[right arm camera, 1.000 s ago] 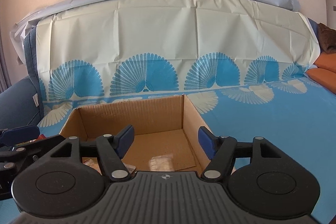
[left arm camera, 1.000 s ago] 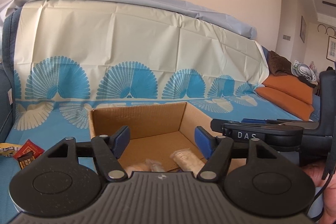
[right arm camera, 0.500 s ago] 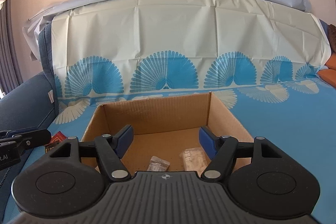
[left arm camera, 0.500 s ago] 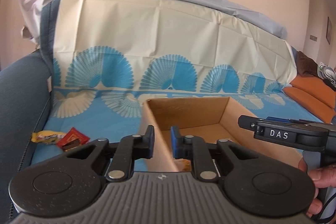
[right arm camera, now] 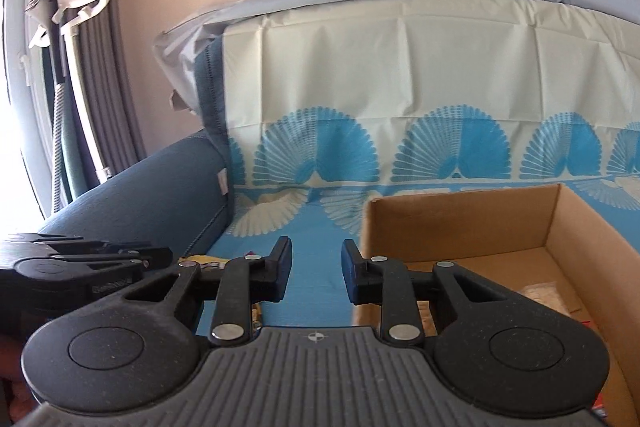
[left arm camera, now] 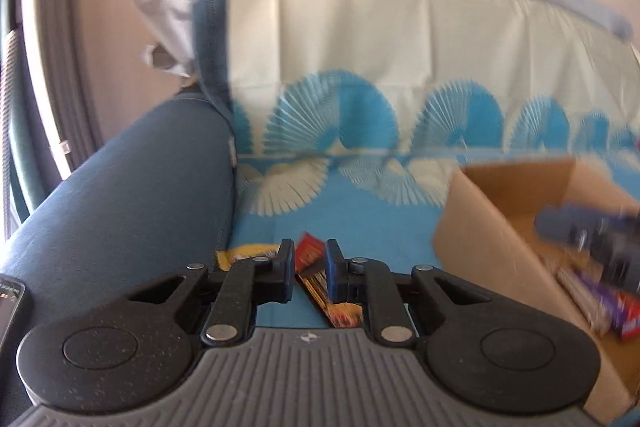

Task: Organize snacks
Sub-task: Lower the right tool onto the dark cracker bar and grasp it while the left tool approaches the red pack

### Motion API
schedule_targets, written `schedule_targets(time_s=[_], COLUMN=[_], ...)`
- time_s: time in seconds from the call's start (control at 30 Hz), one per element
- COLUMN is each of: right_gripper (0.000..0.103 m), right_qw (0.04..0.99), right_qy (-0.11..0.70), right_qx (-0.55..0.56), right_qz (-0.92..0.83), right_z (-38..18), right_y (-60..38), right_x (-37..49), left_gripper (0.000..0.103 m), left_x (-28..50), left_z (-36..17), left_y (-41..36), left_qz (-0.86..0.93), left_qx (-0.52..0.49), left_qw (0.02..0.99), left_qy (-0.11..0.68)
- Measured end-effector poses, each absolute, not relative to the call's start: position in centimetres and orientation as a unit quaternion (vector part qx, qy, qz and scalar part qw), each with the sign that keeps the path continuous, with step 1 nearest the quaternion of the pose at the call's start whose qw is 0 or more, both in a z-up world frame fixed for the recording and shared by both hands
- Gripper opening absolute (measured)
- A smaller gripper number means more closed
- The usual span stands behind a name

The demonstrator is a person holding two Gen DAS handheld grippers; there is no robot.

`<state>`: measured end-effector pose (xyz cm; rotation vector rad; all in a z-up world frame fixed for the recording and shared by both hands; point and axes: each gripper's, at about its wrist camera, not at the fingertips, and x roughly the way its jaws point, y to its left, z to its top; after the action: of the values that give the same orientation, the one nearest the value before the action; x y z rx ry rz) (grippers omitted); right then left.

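Left wrist view: left gripper (left arm camera: 310, 273) nearly closed, holding nothing, above red snack packet (left arm camera: 310, 253) near sofa seat's (left arm camera: 360, 219) left edge. Packet likely light, crinkly; pinch mid-body. Right gripper (right arm camera: 316, 275) part-open, empty.

left claw (left arm camera: 310, 273) swung left to red wrapper (left arm camera: 310, 253) | right claw (right arm camera: 316, 275) narrowed

Snack packets (left arm camera: 310, 259) lie on the sofa (left arm camera: 120, 207), seemingly left of the box (left arm camera: 492, 223).
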<state>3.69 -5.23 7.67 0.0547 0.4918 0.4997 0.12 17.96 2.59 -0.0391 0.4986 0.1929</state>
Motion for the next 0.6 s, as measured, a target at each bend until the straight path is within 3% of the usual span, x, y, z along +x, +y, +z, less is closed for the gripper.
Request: schedule_targets(time_s=[0.6], right_gripper=[0.029], right_qw=[0.918], right_qy=[0.313], right_qx=[0.028], right_qz=[0.243], right_z=[2.1], right_y=[4.7], right_x=[8.1], left_gripper=[0.017], left_x=[1.3], left_z=[2.3], left_y=[23.7], left_qz=[0.189], left_qx=[-0.104], left_qw=[0.942], left_qy=[0.257])
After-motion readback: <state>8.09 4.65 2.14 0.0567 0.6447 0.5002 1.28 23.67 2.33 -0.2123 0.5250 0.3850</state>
